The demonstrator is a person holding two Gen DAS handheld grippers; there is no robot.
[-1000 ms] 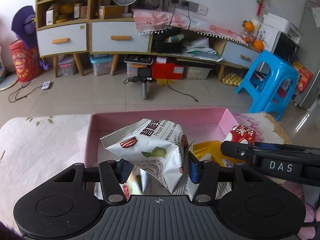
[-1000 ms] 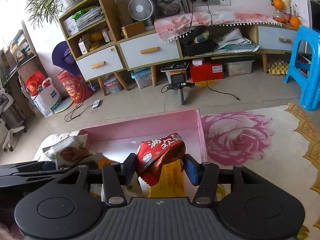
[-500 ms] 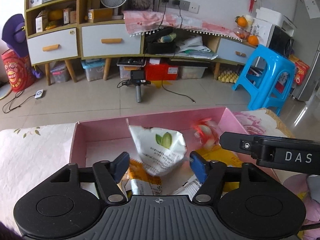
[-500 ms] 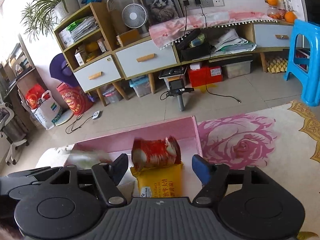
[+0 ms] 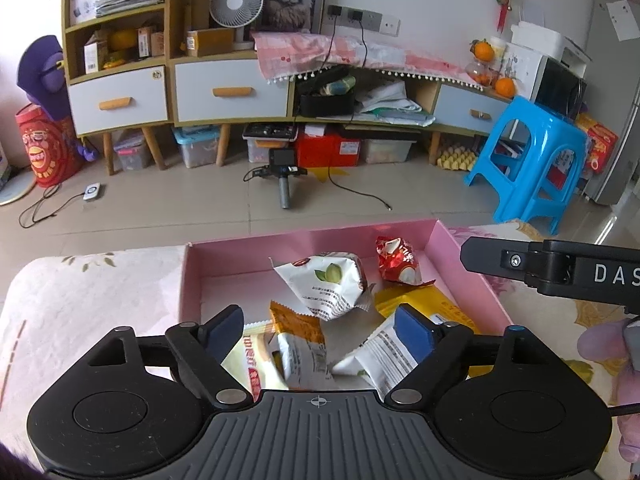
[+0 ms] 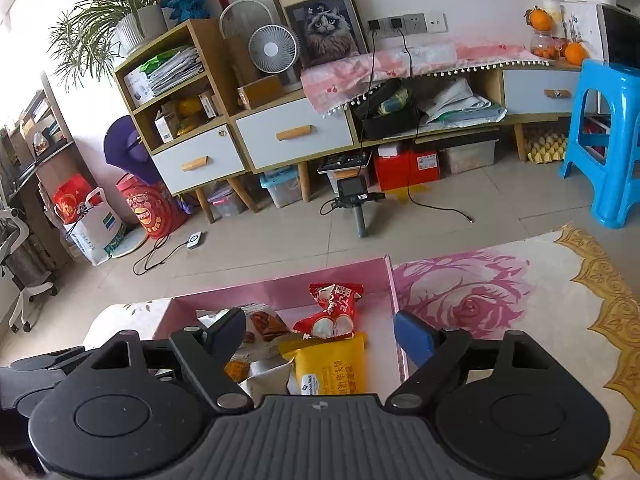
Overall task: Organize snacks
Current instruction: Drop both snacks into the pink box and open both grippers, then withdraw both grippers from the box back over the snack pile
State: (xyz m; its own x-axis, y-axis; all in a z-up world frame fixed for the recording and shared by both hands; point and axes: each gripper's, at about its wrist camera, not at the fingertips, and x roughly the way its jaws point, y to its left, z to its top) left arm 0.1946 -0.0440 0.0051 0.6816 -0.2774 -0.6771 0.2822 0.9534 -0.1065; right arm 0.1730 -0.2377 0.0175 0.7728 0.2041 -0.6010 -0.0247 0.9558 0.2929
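Observation:
A pink box [image 5: 192, 276] sits on the floral cloth and holds several snack packets. A white pecan packet [image 5: 328, 286] lies in its middle, also visible in the right wrist view [image 6: 260, 326]. A red packet [image 5: 396, 262] lies at its far right and shows in the right wrist view [image 6: 334, 312]. A yellow packet [image 6: 332, 366] lies nearer. An orange-and-white packet [image 5: 298, 338] lies at the near side. My left gripper [image 5: 318, 330] is open and empty above the box's near side. My right gripper [image 6: 320, 332] is open and empty above the box; its body shows in the left wrist view [image 5: 560, 270].
The floral cloth [image 6: 500, 292] spreads right of the box, with a gold border. A blue plastic stool [image 5: 532, 160] stands on the floor beyond. A small tripod camera [image 5: 284, 176] and cables lie on the floor before the cabinets [image 5: 228, 92].
Both grippers opened. The white pecan packet dropped from the left gripper and the red packet from the right gripper into the pink box. Both grippers drew back.

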